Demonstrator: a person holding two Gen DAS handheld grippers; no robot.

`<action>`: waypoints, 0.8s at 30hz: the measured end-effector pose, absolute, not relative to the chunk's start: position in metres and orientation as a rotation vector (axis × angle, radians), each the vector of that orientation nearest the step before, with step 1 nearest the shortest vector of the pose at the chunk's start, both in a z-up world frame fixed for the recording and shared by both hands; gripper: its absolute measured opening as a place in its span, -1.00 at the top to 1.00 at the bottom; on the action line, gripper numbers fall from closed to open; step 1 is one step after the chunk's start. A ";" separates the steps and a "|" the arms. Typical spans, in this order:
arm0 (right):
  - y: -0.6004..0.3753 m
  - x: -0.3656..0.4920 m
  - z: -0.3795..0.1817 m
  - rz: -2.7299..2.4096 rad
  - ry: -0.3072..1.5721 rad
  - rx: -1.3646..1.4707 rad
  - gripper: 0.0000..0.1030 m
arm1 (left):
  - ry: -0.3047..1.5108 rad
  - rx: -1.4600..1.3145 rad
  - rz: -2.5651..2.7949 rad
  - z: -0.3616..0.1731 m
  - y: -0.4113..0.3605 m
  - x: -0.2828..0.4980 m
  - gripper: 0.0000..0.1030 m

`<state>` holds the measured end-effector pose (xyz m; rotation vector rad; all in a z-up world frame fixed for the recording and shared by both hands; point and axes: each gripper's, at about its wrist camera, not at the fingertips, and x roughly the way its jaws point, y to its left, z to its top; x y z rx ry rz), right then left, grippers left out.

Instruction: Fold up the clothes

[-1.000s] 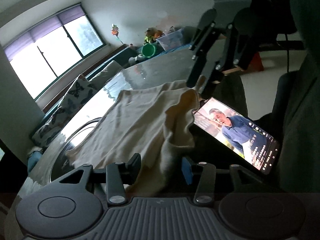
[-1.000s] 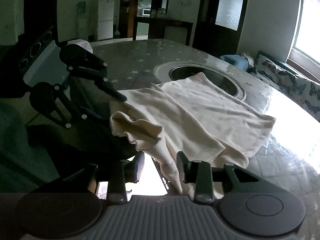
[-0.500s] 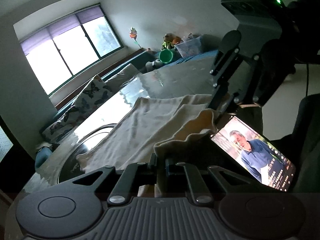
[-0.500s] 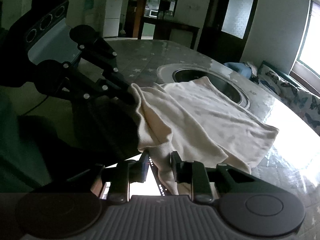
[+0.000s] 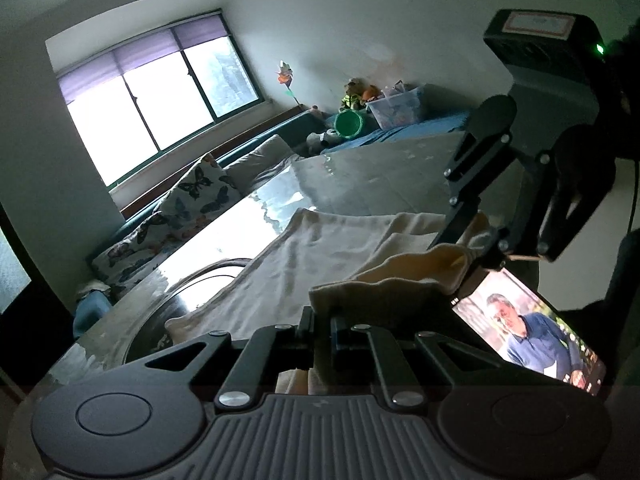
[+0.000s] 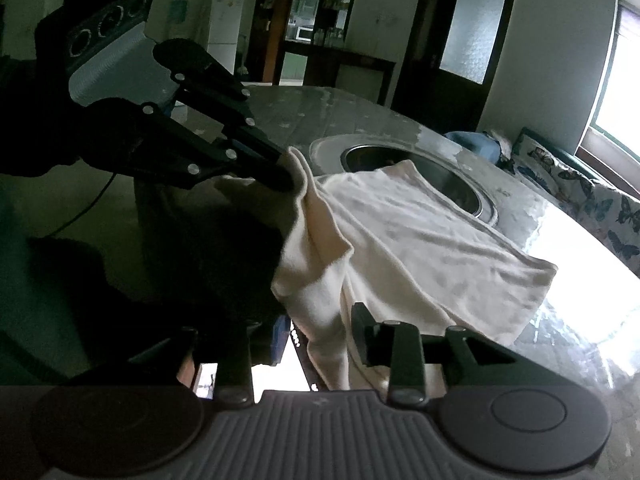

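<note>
The left gripper (image 5: 322, 326) is clamped on the near edge of the cream garment (image 5: 320, 252) at six o'clock. The right gripper (image 6: 320, 332) (fingers apart around hanging fabric) grips nothing. The garment lies across the table (image 6: 560, 320), a lit phone (image 5: 528, 336) at four o'clock.

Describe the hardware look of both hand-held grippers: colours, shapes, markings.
Both are alike. The left hand-held gripper has a grey ribbed body, a round disc on each side, black linkage arms with silver rivets and blue pads inside the fingertips. The right hand-held gripper looks the same. From outside, each carries a black-topped grey camera block; the right one's shows a label and a green LED. No sleeves visible.
</note>
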<state>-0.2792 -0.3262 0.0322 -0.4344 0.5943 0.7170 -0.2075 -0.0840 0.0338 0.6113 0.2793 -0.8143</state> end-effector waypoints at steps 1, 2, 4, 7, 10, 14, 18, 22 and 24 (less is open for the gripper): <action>-0.326 -0.278 0.032 0.717 0.594 -0.433 0.36 | 0.281 0.608 -0.814 0.034 -0.084 -0.206 0.84; -0.326 -0.277 0.032 0.715 0.593 -0.431 0.39 | 0.282 0.604 -0.813 0.035 -0.085 -0.204 0.84; -0.327 -0.273 0.032 0.706 0.593 -0.412 0.45 | 0.285 0.598 -0.811 0.035 -0.085 -0.200 0.84; -0.331 -0.268 0.033 0.690 0.604 -0.367 0.79 | 0.296 0.593 -0.817 0.033 -0.085 -0.197 0.84; -0.335 -0.266 0.036 0.675 0.595 -0.321 0.83 | 0.304 0.604 -0.820 0.029 -0.084 -0.197 0.80; -0.341 -0.265 0.043 0.662 0.574 -0.266 0.84 | 0.315 0.601 -0.832 0.027 -0.078 -0.204 0.62; -0.343 -0.263 0.048 0.657 0.564 -0.238 0.84 | 0.309 0.615 -0.819 0.024 -0.071 -0.215 0.09; -0.343 -0.264 0.052 0.655 0.552 -0.224 0.84 | 0.328 0.643 -0.805 0.019 -0.066 -0.220 -0.04; -0.343 -0.264 0.054 0.654 0.546 -0.214 0.84 | 0.336 0.650 -0.800 0.016 -0.064 -0.220 -0.18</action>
